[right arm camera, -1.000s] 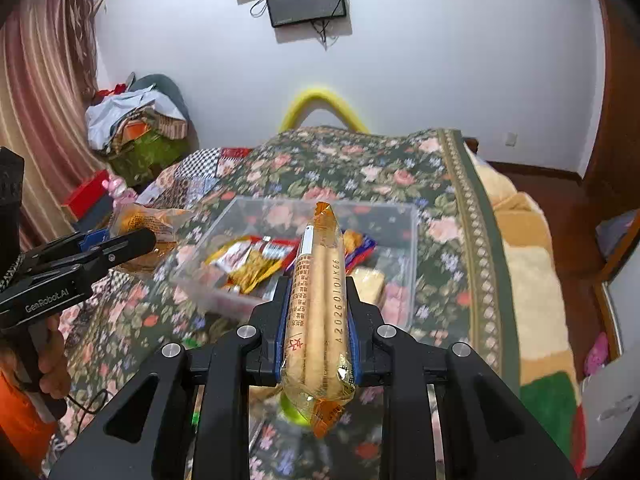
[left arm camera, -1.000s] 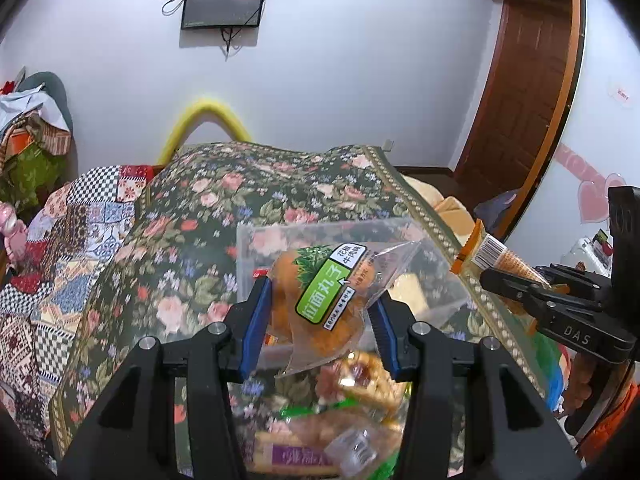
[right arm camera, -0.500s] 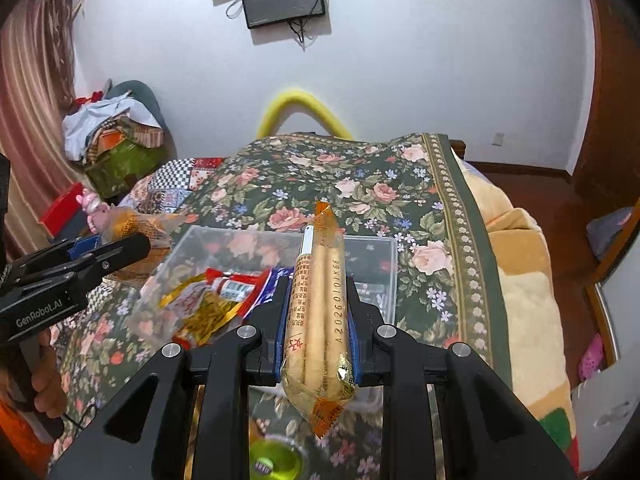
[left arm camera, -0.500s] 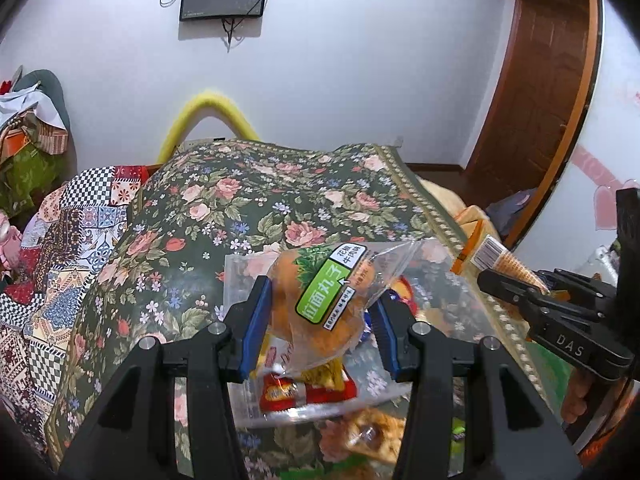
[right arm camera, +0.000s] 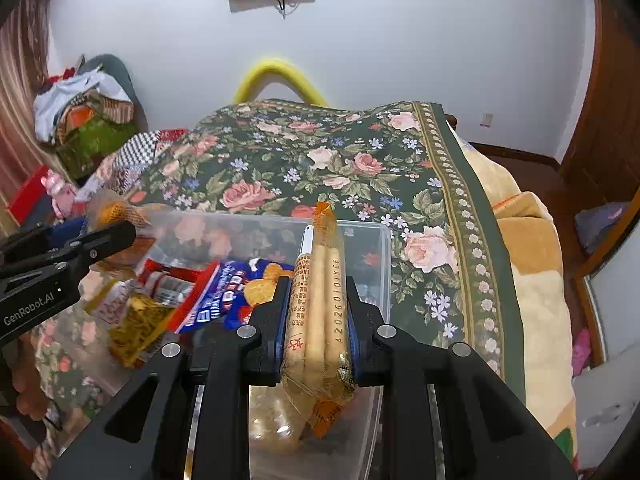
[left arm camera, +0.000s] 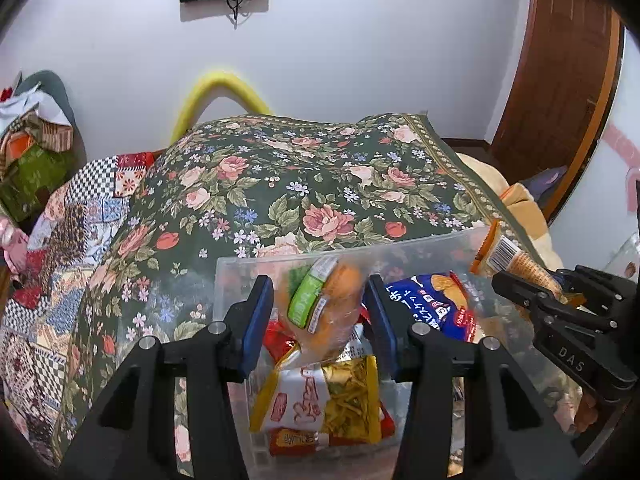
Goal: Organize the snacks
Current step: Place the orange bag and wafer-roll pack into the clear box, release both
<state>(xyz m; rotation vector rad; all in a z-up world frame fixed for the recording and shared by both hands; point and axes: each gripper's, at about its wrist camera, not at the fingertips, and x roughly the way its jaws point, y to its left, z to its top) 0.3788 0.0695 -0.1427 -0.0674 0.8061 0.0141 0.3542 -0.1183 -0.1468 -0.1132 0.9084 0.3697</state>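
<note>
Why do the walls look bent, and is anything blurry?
Both views are fisheye: door frame bows, corners go dark. Left wrist view: the orange snack bag between the fingers is motion-smeared. Right wrist view: the biscuit stick pack is sharp, its printed code readable.

The clear bin (left arm camera: 240, 276) is open-topped but its left half holds a blue chip bag (right arm camera: 236, 292) and yellow snack pack (left arm camera: 348, 396), while floral bedspread (left arm camera: 280, 184) beyond lies unobstructed.
</note>
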